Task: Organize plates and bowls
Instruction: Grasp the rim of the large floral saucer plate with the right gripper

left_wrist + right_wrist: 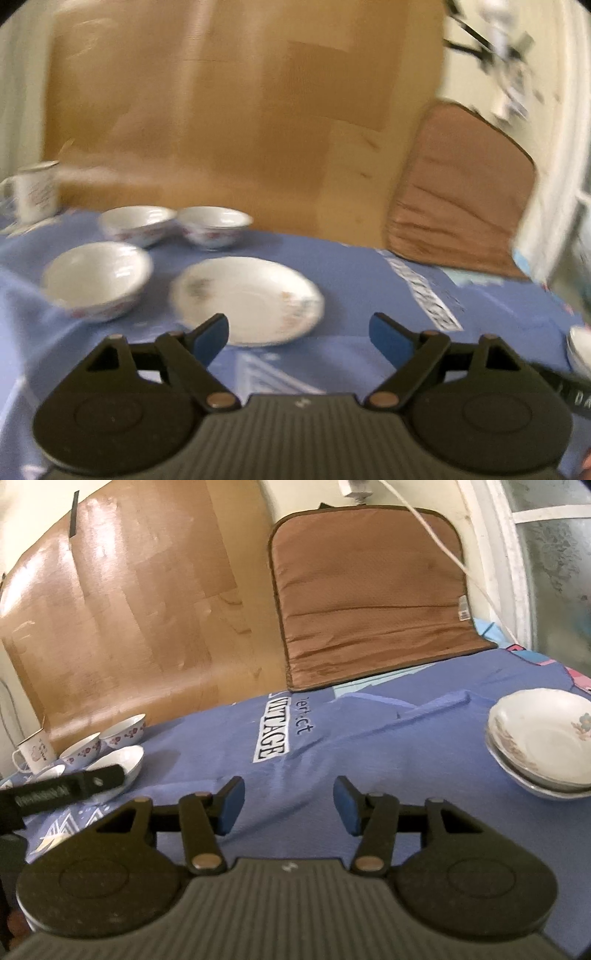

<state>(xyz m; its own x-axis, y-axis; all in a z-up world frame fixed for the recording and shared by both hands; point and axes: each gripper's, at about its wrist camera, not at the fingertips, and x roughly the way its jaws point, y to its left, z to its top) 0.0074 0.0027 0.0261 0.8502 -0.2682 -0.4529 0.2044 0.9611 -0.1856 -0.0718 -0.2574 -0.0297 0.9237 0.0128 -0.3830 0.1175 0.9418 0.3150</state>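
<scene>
In the left wrist view a white floral plate [247,299] lies on the blue cloth just ahead of my open, empty left gripper [299,336]. A white bowl [98,280] sits left of the plate, and two more bowls [138,223] [214,225] stand behind it. In the right wrist view my right gripper [288,808] is open and empty above the cloth. A stack of white floral plates [543,738] sits at the far right. The bowls [123,731] show at the far left, behind the left gripper's body [62,790].
A white mug [35,194] stands at the back left, also in the right wrist view [33,755]. A brown cushion [373,602] and a cardboard sheet [129,627] lean on the wall behind the table. A white cable [443,550] hangs over the cushion.
</scene>
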